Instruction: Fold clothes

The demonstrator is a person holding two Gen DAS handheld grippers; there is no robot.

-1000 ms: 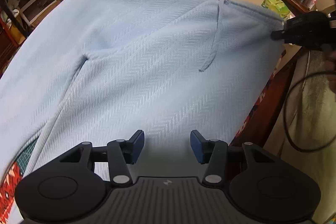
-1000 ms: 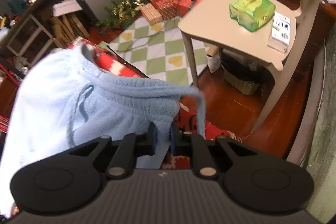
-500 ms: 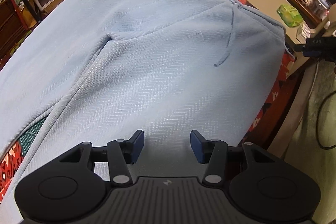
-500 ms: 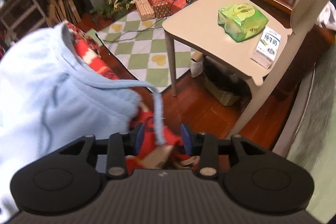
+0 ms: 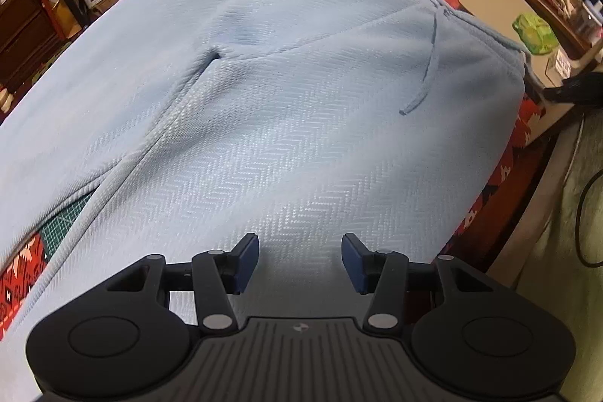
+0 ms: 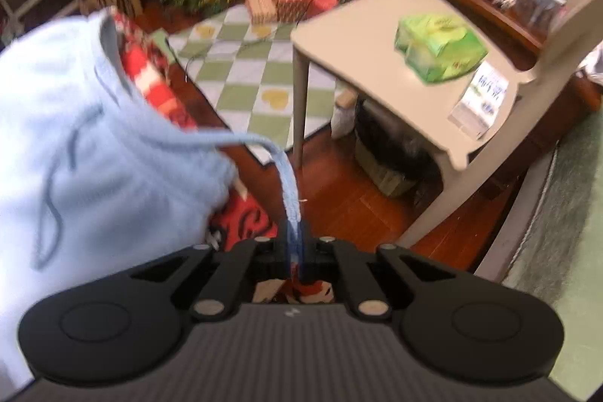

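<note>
Left wrist view first: my left gripper [image 5: 300, 260] hangs over the light blue sweatpants [image 5: 264, 93], jaws half apart with nothing between them, the pads just above the herringbone fleece. The pants are spread across the red patterned cloth [image 5: 19, 270] on the table, and they fill more of this view than a second ago; the pocket slit [image 5: 213, 57] has slid toward centre. One drawstring [image 5: 426, 78] lies loose on the front.

Right wrist view now: my right gripper [image 6: 293, 245] has just let go of the waistband corner, opened, and snapped closed again, this time on the other drawstring end [image 6: 290, 191], pinched thin between the pads. The waistband [image 6: 177, 145] sits to the left, the cord running from it down into my grip. The beige chair [image 6: 414, 70] with its green packet [image 6: 439, 48] stands beyond.

I reckon I'm tidying that dangling cord onto the pants before any fold starts.
</note>
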